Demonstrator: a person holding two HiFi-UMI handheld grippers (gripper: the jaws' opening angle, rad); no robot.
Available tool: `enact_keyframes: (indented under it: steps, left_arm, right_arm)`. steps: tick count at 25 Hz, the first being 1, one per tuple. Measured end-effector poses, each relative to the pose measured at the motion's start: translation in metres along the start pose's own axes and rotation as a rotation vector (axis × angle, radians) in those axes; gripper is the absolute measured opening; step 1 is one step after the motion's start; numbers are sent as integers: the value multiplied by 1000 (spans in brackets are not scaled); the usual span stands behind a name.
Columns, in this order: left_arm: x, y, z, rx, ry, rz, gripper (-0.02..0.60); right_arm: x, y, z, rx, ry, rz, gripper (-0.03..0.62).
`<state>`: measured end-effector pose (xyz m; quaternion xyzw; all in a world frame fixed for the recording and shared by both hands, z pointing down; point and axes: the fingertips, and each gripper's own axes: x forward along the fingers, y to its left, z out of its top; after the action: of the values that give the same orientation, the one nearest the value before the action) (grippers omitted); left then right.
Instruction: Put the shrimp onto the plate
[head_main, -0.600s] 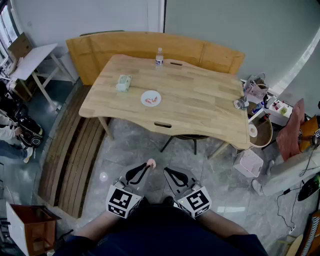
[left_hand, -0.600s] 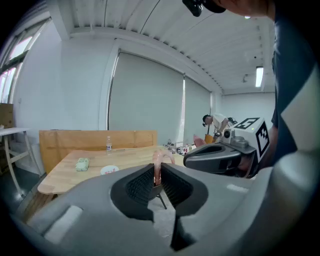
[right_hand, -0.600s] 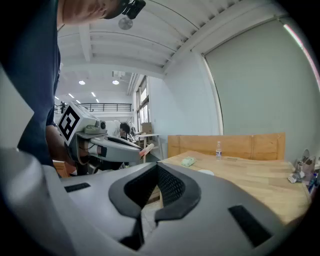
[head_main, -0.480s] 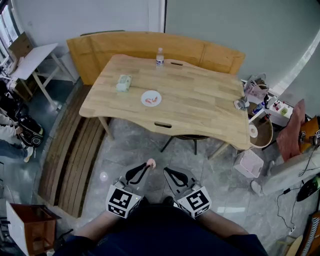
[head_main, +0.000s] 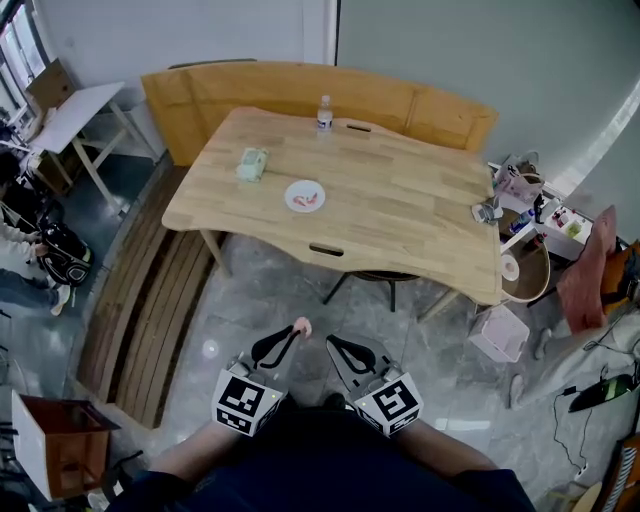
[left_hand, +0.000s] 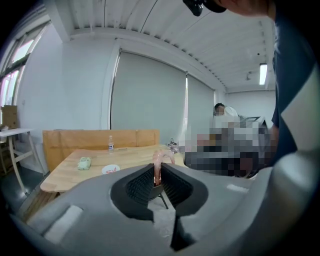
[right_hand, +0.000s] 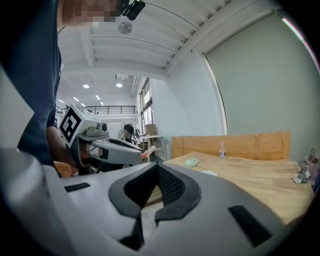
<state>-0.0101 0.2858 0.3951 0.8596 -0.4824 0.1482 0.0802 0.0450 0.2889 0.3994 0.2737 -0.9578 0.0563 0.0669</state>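
Note:
A white plate with pink shrimp on it lies on the wooden table, far ahead of both grippers. Close to my body over the floor, my left gripper is shut on one pink shrimp, which sticks out past its tips. The left gripper view shows that shrimp upright between the dark pads, with the plate small in the distance. My right gripper hangs beside the left, shut, with nothing in it. In the right gripper view its jaws meet, and the plate is just visible.
A green tissue pack and a water bottle stand on the table. A stool sits under its near edge. A wooden bench runs along the left and back. Bags and clutter crowd the right end.
The head view has shifted slightly, so the table sits a little further right. Both grippers and the held shrimp keep their places.

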Motion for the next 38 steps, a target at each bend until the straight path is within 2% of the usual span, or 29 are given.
enact_keyframes:
  steps: [9, 17, 27, 32, 38]
  left_arm:
    - [8, -8, -1, -8, -13, 65, 46]
    - [30, 9, 2, -3, -24, 76, 46]
    - [81, 68, 16, 23, -25, 26, 46]
    - [108, 111, 26, 34, -21, -3, 46]
    - [141, 162, 36, 44, -13, -57, 46]
  right_arm:
    - [-16, -14, -17, -2, 17, 37, 9]
    - [-4, -39, -24, 0, 20, 34, 9]
    - [49, -82, -17, -1, 44, 4, 10]
    - [89, -108, -5, 16, 45, -36, 10]
    - [137, -133, 4, 35, 102, -78, 9]
